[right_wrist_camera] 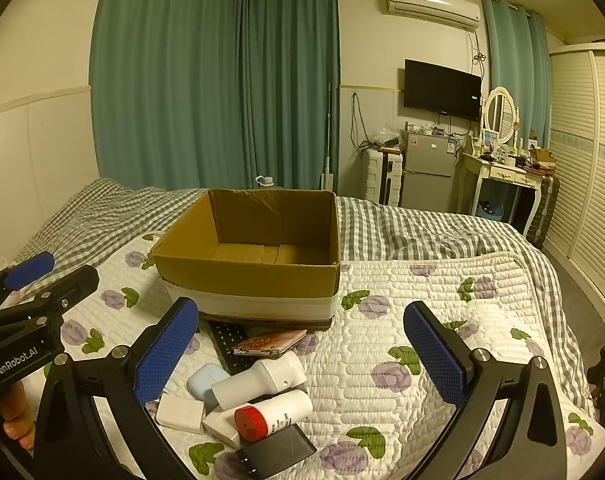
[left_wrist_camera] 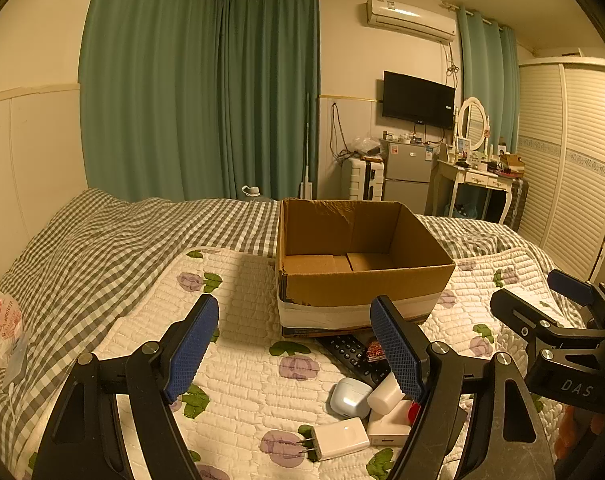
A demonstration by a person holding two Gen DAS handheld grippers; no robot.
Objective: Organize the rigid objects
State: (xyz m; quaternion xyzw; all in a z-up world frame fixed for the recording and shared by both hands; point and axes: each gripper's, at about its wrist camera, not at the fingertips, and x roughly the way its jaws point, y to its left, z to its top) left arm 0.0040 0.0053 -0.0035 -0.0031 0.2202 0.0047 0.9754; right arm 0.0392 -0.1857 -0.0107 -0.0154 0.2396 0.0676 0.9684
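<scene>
Your left hand-held gripper (left_wrist_camera: 294,350) and right hand-held gripper (right_wrist_camera: 300,354) both hover with fingers spread wide and nothing between them, just above a cluster of small things on the floral quilt (right_wrist_camera: 402,292) of the bed. Within that cluster lie a white charger (left_wrist_camera: 340,438), an earbud case (left_wrist_camera: 348,396), a red-capped white bottle (right_wrist_camera: 274,416), a black remote (right_wrist_camera: 228,344) and a phone (right_wrist_camera: 272,343). Beyond them, touching the remote's far end, stands the open cardboard box (right_wrist_camera: 246,276), its inside bare.
</scene>
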